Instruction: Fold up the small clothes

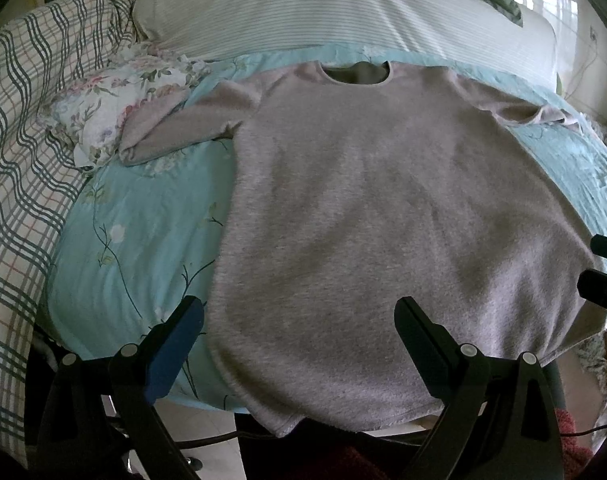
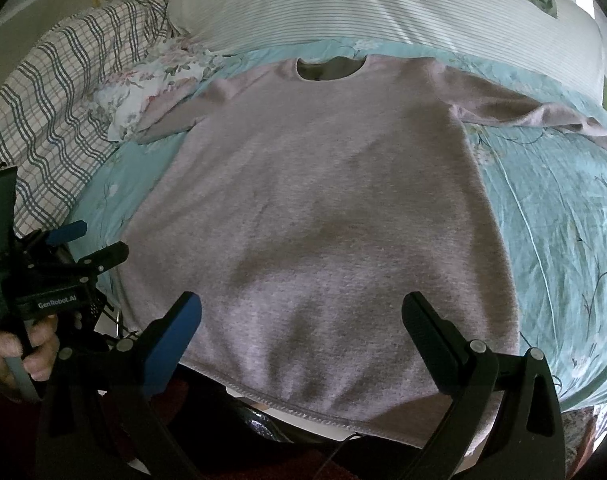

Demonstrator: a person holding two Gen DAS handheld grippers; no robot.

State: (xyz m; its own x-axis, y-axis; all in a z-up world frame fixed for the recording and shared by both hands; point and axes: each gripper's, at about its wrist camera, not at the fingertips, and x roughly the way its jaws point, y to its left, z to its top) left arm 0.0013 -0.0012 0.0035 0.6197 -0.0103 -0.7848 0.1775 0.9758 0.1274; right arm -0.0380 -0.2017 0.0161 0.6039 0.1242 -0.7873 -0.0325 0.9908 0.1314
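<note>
the pale grey-pink knitted long-sleeved sweater (image 1: pixel 375 216) is lying face up and spread flat on the bed, over the turquoise floral bedsheet (image 1: pixel 143 240). its round neckline (image 1: pixel 357 74) is pointing toward the far edge of the bed, beside the white striped pillow (image 1: pixel 323 12); its hem (image 2: pixel 303 408) is hanging slightly over the near edge. judgement: the flat layout is giving clear fold lines before any fold is begun.

both sleeves are lying out sideways and rumpled. the left sleeve (image 1: pixel 175 128) is resting partly against the small floral cloth bundle (image 1: pixel 115 104) near the checked blanket (image 1: pixel 27 152); the right sleeve (image 2: pixel 543 116) is trailing toward the right edge of the bed.

left tongs (image 1: pixel 299 320): wide open, holding nothing, hovering above the hem near the sweater's left bottom corner. right tongs (image 2: pixel 301 316): also wide open, empty, hovering over the middle of the hem. whether either one is touching the fabric cannot be told.

judgement: no fold is made yet. the tongs are sitting at the hem end, probably for smoothing or for a first pinch. the sleeves likely need folding inward first; the soft knit may sag and bunch if lifted by one point.
</note>
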